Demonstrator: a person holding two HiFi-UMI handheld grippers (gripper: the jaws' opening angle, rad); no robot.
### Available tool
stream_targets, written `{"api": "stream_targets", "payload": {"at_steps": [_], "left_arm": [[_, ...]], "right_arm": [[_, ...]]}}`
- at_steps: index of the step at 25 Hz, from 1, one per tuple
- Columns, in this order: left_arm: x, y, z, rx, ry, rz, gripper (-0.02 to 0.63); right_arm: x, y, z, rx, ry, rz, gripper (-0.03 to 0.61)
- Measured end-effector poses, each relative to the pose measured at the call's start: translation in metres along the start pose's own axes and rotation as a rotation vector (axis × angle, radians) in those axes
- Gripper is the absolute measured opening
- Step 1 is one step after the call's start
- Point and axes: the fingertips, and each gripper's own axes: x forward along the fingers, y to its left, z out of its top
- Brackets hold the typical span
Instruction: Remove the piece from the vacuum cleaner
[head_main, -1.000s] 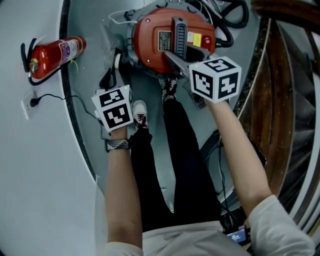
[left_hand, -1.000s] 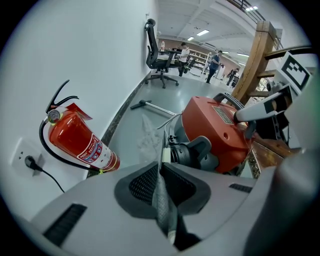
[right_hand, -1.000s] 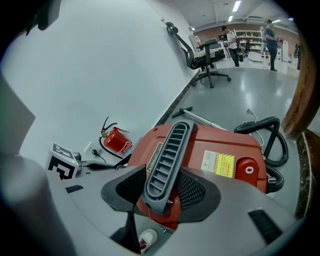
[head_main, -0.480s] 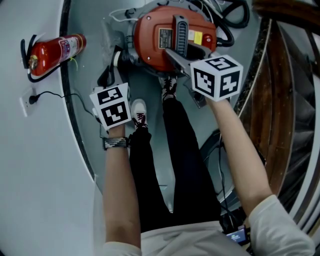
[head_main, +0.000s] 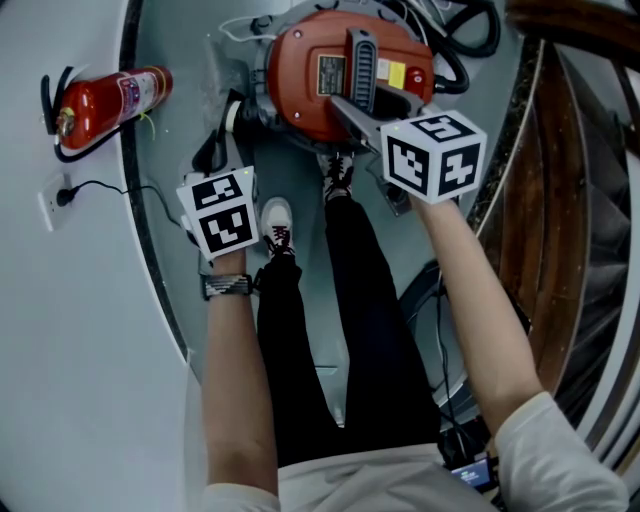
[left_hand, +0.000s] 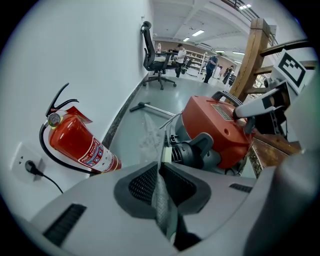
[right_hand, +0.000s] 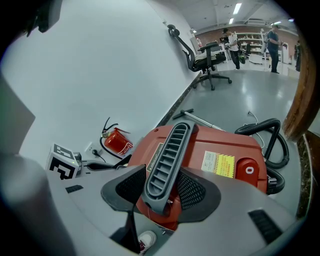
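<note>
Your right gripper (right_hand: 162, 192) was closed on the grey ribbed handle (right_hand: 167, 160), which ran lengthwise away from you across the top of the red vacuum cleaner (head_main: 340, 75). Your left gripper (left_hand: 160, 192) had its jaws almost together, pinching a thin strip (left_hand: 162, 210) seen edge-on; I could not tell what the strip was.

The piece to remove was probably the dark hose fitting (left_hand: 192, 150). It stuck out of the vacuum's side toward your left gripper, so that hand was nearer.

The vacuum stood on a smooth grey floor (head_main: 190, 60) beside a white wall (head_main: 60, 350). A fire extinguisher (head_main: 105, 105) lay near your left gripper, and a wooden railing (head_main: 560, 150) crowded your right.
</note>
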Motion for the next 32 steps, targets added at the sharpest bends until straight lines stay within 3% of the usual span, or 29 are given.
{"api": "stream_targets", "payload": {"at_steps": [4, 6, 8, 12, 15, 23, 32], "left_arm": [[0.001, -0.002, 0.002, -0.023, -0.008, -0.067, 0.052], [0.000, -0.001, 0.002, 0.009, -0.019, -0.100, 0.075], [-0.004, 0.002, 0.005, 0.062, -0.036, -0.106, 0.083], [-0.011, 0.000, 0.024, 0.032, -0.098, -0.104, 0.094], [-0.008, -0.008, 0.038, 0.055, -0.113, -0.105, 0.114], [0.016, -0.004, 0.061, 0.074, -0.066, -0.063, 0.129], [0.034, -0.006, 0.046, 0.082, 0.063, -0.069, 0.129]], "right_arm": [[-0.001, -0.001, 0.001, -0.002, -0.022, -0.012, 0.196], [-0.001, 0.000, 0.001, -0.010, -0.029, -0.017, 0.196], [0.000, 0.001, 0.001, -0.016, -0.036, -0.018, 0.196], [-0.001, 0.001, 0.001, -0.020, -0.036, -0.014, 0.196], [-0.001, 0.002, 0.001, -0.022, -0.035, -0.010, 0.198], [-0.001, 0.004, 0.001, -0.034, -0.037, -0.004, 0.198], [-0.001, 0.006, 0.001, -0.061, -0.044, 0.006, 0.201]]}}
